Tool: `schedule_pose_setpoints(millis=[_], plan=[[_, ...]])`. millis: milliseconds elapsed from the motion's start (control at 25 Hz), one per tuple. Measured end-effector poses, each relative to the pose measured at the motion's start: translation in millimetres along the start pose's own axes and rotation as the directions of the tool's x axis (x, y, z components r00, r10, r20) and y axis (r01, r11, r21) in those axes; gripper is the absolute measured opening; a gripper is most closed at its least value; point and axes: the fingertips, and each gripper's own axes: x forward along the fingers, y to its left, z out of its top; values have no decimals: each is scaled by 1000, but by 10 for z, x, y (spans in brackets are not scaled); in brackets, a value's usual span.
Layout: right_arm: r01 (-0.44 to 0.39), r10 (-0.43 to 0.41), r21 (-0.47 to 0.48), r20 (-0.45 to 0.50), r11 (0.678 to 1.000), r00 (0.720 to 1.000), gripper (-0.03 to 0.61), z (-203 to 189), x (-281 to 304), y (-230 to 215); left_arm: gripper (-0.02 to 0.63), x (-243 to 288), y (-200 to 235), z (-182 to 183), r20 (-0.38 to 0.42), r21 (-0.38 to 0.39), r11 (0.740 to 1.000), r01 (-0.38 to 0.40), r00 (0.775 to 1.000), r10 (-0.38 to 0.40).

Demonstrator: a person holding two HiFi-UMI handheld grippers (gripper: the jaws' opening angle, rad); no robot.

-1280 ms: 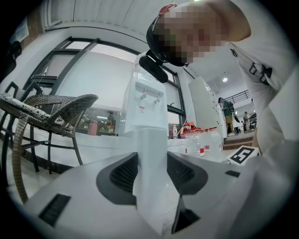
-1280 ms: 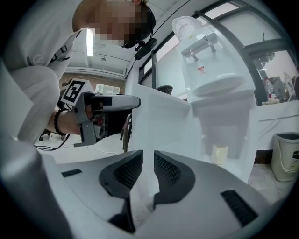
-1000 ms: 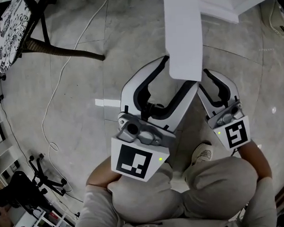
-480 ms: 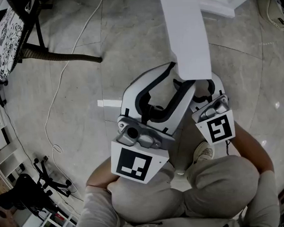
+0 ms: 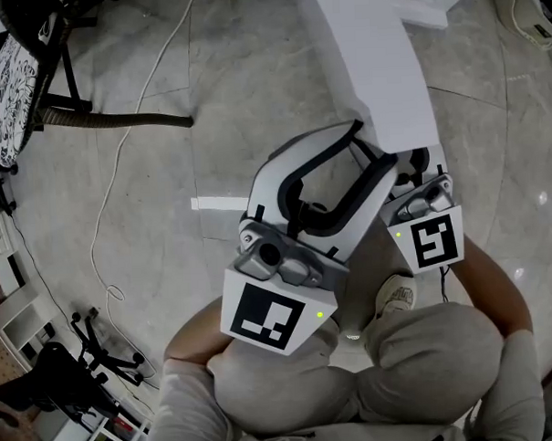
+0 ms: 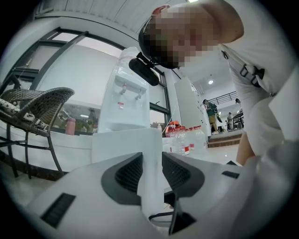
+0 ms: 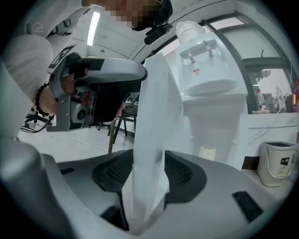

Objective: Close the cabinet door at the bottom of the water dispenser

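The white cabinet door (image 5: 369,56) stands open, seen edge-on from above, below the water dispenser (image 6: 124,100). My left gripper (image 5: 375,145) has just been closing its jaws. In the left gripper view the door (image 6: 126,144) fills the gap between the pads, and the left gripper (image 6: 152,158) is shut on its free edge. My right gripper (image 5: 421,158) sits close on the right, partly under the door. Its jaws have just been opening. In the right gripper view the door (image 7: 154,116) passes between the right gripper's (image 7: 148,163) open jaws with slack on one side.
A wicker chair (image 5: 14,71) stands at the far left, and a cable (image 5: 119,176) trails over the tiled floor. The person's knees (image 5: 401,365) are just behind both grippers. Water bottles (image 6: 187,140) stand beyond the door, and a small bin (image 7: 278,163) sits right of the dispenser (image 7: 205,79).
The door's near end has swung to the right. My left gripper followed it to the right. My right gripper came in leftward, close beside the left one.
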Motion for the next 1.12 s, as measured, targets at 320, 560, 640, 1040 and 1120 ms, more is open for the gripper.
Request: schedule_pose_setpoints(millis=[320,560,640,1040,1120], plan=[[75,-75,18,10,997,997,192,-49,-193,-305,132,189,-212,-51,-9,-1,997,74,997,-74],[145,-145,22,22,989,989,183,-67,-325,-615,121,235,-207,-107,-12,-7,997,78,997,-78],[168,-168,18,17,986,986,183,-90,-374,-720,107,277,-184,-139,-14,-13,997,73,997,-74],[233,-233,13,1,972,973,179,-129,-483,-1050,8,525,-87,-440,-87,38,998,55,995,-51],[240,-240,17,2,971,971,179,-131,-486,-1109,8,552,-116,-474,-95,40,997,67,993,-63]])
